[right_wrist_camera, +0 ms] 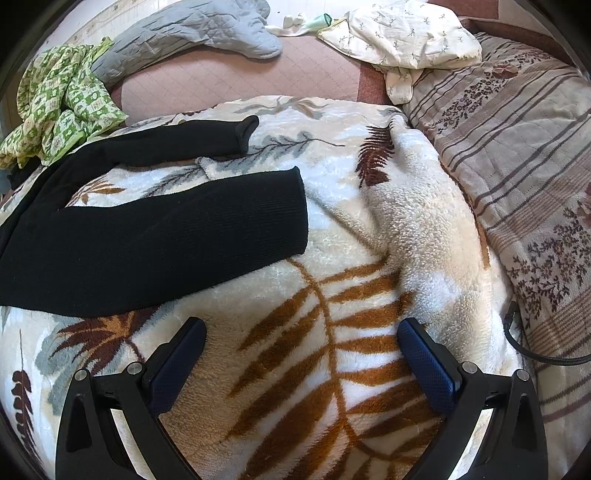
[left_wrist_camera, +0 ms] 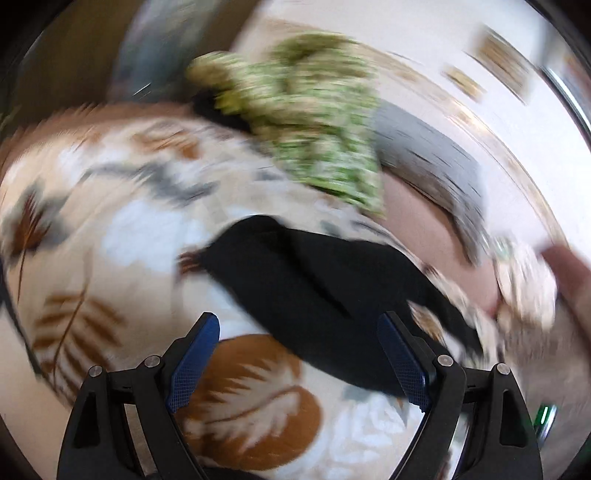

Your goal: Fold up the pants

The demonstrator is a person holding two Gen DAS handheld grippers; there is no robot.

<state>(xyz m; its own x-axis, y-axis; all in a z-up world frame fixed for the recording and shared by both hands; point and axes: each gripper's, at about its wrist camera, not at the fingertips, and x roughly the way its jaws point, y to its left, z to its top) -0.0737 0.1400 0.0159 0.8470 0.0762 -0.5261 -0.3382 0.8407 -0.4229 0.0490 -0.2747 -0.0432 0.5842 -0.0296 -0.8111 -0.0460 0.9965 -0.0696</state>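
Black pants (right_wrist_camera: 155, 236) lie spread on a cream fleece blanket with leaf prints (right_wrist_camera: 332, 295). Their two legs point right, the far leg (right_wrist_camera: 177, 142) apart from the near one. My right gripper (right_wrist_camera: 301, 332) is open and empty, above the blanket just right of the near leg's cuff. In the blurred left wrist view the pants (left_wrist_camera: 314, 288) lie ahead of my left gripper (left_wrist_camera: 299, 326), which is open and empty, with black cloth showing between and beyond its fingers.
A green patterned cloth (right_wrist_camera: 62, 107) lies bunched by the pants' far end, also in the left wrist view (left_wrist_camera: 314, 118). A grey quilted cloth (right_wrist_camera: 192, 33), a white printed cloth (right_wrist_camera: 402, 33) and a striped quilt (right_wrist_camera: 524, 155) lie around. A black cable (right_wrist_camera: 532, 350) lies at right.
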